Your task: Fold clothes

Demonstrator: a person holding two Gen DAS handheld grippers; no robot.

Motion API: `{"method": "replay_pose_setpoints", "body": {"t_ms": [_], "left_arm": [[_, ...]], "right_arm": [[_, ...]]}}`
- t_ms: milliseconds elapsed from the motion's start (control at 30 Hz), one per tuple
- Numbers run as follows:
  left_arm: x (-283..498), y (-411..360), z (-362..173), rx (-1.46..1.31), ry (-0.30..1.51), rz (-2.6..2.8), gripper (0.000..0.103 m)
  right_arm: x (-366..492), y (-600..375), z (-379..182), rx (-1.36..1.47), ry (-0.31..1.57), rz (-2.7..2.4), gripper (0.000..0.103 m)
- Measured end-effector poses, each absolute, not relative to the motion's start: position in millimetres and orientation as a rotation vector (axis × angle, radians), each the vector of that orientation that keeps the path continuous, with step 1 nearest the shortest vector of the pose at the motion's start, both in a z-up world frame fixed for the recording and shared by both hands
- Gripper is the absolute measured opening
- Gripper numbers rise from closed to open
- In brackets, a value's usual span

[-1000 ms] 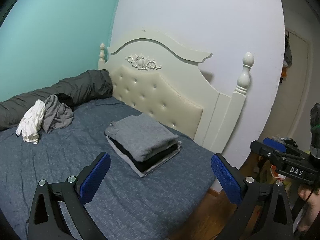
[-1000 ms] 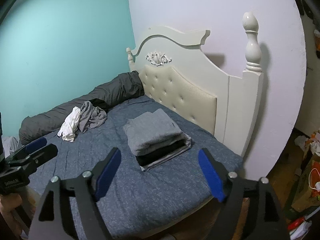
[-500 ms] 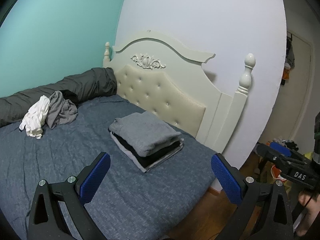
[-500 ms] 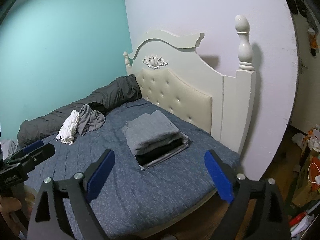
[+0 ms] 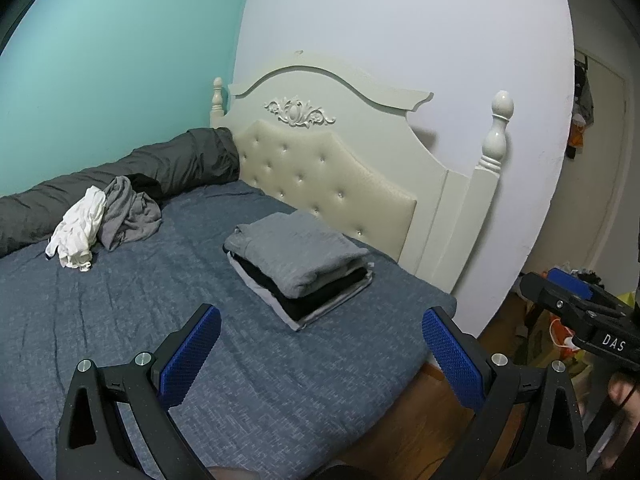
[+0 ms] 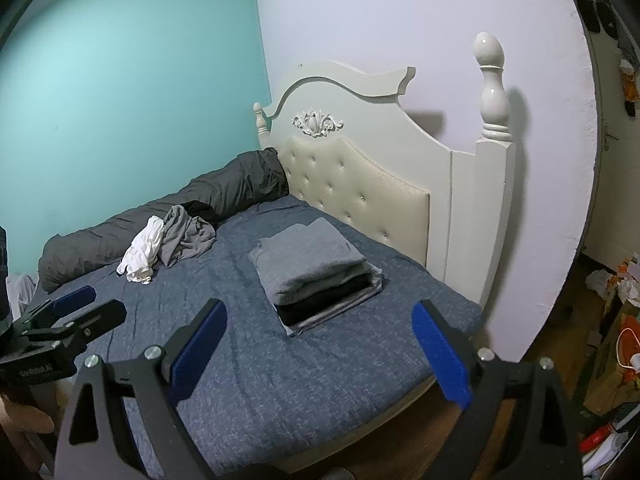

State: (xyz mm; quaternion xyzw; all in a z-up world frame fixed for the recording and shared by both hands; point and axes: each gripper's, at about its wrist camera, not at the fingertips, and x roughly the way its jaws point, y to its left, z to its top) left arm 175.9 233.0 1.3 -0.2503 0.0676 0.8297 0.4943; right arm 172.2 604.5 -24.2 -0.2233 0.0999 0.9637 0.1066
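Two grippers hang above the bed (image 5: 120, 312), holding nothing: the left gripper (image 5: 320, 354) and the right gripper (image 6: 320, 350) both have their fingers spread wide. Folded clothes (image 5: 298, 268) sit stacked near the headboard (image 5: 332, 176); a white garment (image 5: 78, 226) and a grey garment (image 5: 128, 214) lie crumpled beside the dark rolled duvet (image 5: 172, 164).

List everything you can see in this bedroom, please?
Bed: one, blue-grey cover.
Headboard: one, cream, tufted, at the bed's head.
Folded clothes stack: one, grey on top, black and grey beneath, near the headboard.
Unfolded white garment: one, far side of the bed.
Unfolded grey garment: one, beside the white one.
Rolled duvet: one, dark grey, along the teal wall.
Floor clutter: several, mixed, right.
Left gripper: open, empty.
Right gripper: open, empty.
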Motion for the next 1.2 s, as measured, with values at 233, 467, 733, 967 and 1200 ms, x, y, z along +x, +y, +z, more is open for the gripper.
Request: {"method": "replay_pose_setpoints", "body": {"t_ms": [233, 467, 733, 967, 1200], "left_arm": [[178.8, 232.1, -1.2, -0.602, 0.163, 2.01, 0.103], [178.1, 230.1, -2.4, -0.6, 0.161, 2.012, 0.103], [178.8, 230.8, -0.8, -0.601, 0.174, 2.012, 0.103], [180.4, 232.1, -1.5, -0.6, 0.177, 2.017, 0.103], [180.7, 231.8, -2.2, -0.599, 0.172, 2.011, 0.103]], "right_arm": [[169.7, 601.5, -26.9, -0.675, 0.281, 2.841, 0.094], [168.6, 601.6, -30.5, -0.685, 0.282, 2.835, 0.094], [169.6, 600.7, -31.8, -0.689, 0.287, 2.83, 0.094], [169.2, 601.6, -33.3, -0.692, 0.289, 2.829, 0.094], [168.9, 602.5, -34.7, -0.695, 0.291, 2.828, 0.094]]}}
